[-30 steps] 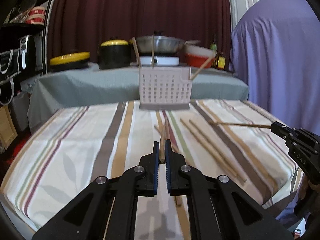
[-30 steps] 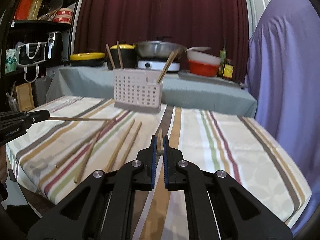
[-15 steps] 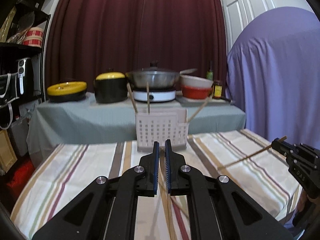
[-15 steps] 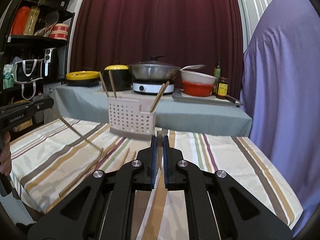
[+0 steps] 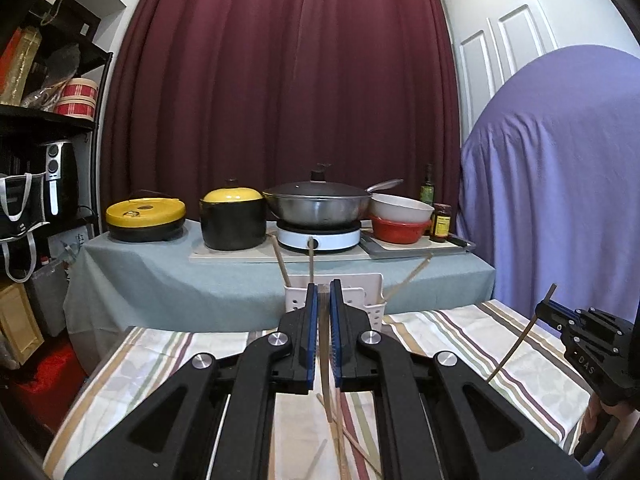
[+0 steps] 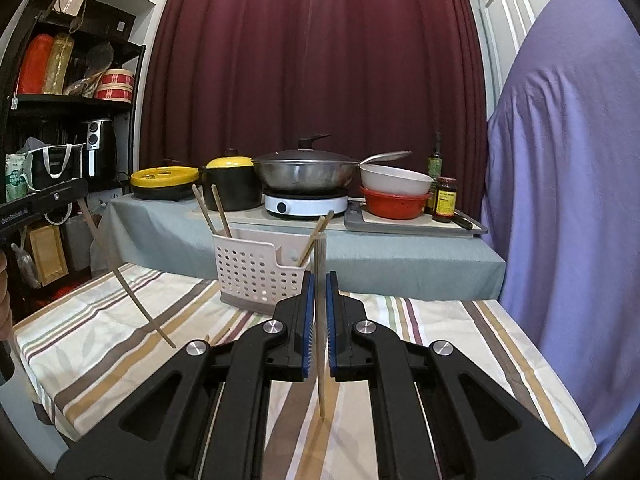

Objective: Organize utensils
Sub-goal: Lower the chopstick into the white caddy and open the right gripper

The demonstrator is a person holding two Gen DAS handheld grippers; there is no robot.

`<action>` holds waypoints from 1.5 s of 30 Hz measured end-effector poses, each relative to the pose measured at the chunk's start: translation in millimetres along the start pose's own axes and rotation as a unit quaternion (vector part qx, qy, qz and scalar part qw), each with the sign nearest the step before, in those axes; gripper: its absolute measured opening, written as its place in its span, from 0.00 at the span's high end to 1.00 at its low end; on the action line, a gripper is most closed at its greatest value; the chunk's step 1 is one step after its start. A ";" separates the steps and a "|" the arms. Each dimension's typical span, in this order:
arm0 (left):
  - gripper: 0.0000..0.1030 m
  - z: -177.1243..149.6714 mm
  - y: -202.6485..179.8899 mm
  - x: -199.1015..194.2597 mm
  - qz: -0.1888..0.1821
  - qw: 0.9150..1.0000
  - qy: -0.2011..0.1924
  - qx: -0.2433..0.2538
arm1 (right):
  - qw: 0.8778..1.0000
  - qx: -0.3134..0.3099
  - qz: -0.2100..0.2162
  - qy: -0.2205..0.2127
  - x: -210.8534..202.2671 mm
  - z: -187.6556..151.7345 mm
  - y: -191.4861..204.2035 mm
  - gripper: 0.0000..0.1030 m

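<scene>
Above the striped tablecloth, both your grippers have risen, the left gripper and right gripper each clamped on one chopstick, now clear of the cloth and level with the white caddy at its far edge, ready to insert.

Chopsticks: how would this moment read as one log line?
left tool: shut on chopstick | right tool: shut on chopstick | both off table | white basket: three chopsticks
</scene>
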State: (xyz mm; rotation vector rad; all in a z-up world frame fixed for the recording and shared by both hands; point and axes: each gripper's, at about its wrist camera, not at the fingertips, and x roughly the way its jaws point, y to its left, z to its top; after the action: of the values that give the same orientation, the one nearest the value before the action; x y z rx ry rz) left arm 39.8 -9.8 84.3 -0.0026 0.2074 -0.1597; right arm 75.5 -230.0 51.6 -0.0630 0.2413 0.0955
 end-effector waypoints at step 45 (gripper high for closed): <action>0.94 88.2 49.0 159.8 0.013 0.999 -0.041 -0.019 | 0.995 -0.009 0.067 -0.070 193.7 118.4 28.9 0.94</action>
State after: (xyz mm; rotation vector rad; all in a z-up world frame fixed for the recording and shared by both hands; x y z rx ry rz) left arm 220.0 12.0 137.0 -0.0441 0.1295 -0.1291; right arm 287.7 -175.7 118.1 -0.0585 0.1043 0.2339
